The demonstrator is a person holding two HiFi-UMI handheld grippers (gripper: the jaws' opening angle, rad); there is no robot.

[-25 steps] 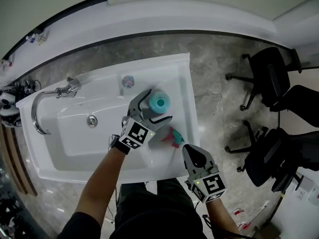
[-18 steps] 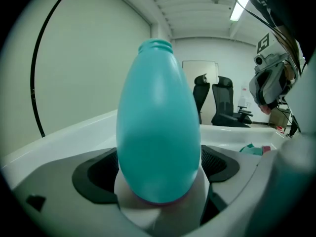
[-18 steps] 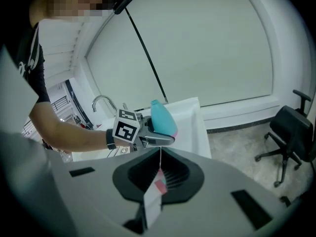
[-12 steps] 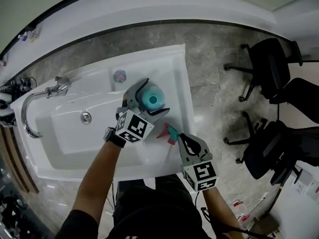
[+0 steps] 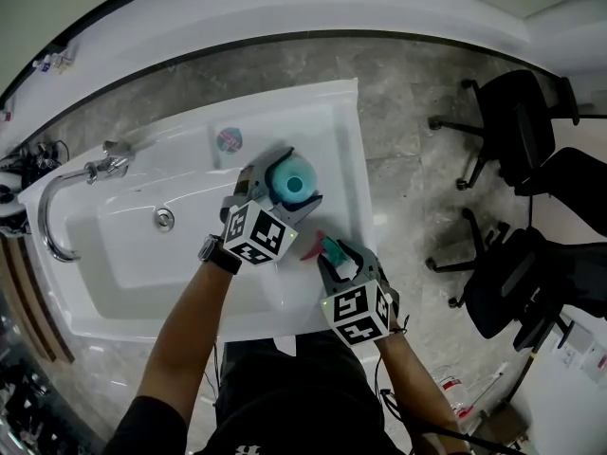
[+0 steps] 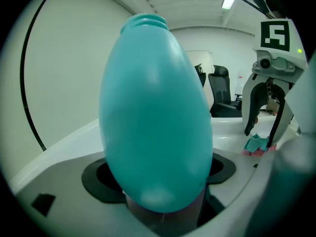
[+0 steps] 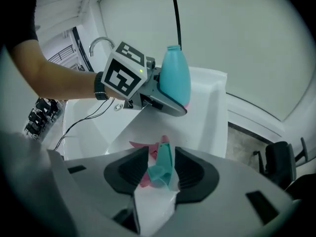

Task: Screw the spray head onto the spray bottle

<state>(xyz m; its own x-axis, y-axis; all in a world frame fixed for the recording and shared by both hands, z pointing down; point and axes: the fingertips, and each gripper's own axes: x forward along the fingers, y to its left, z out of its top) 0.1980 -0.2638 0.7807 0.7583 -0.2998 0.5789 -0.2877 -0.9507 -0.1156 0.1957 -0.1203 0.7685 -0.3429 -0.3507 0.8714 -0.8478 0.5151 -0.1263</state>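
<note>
A teal spray bottle (image 5: 289,180) stands upright, without its head, on the right rim of the white sink (image 5: 346,150). My left gripper (image 5: 290,178) has just been closing its jaws and now grips the bottle's lower body (image 6: 155,127) on both sides. The teal and pink spray head (image 5: 326,248) lies on the rim just in front of the bottle. My right gripper (image 5: 339,252) points down over it. Its jaws have just been opening and stand either side of the spray head (image 7: 162,164), not pressing on it.
A chrome faucet (image 5: 71,192) and a drain (image 5: 164,220) sit at the basin's left. A small round object (image 5: 229,140) lies on the back rim. Black office chairs (image 5: 517,136) stand on the grey floor to the right. A person's forearms reach in from below.
My right gripper has come down and leftward onto the spray head and its jaws have parted around it. The left jaws have drawn in against the bottle.
</note>
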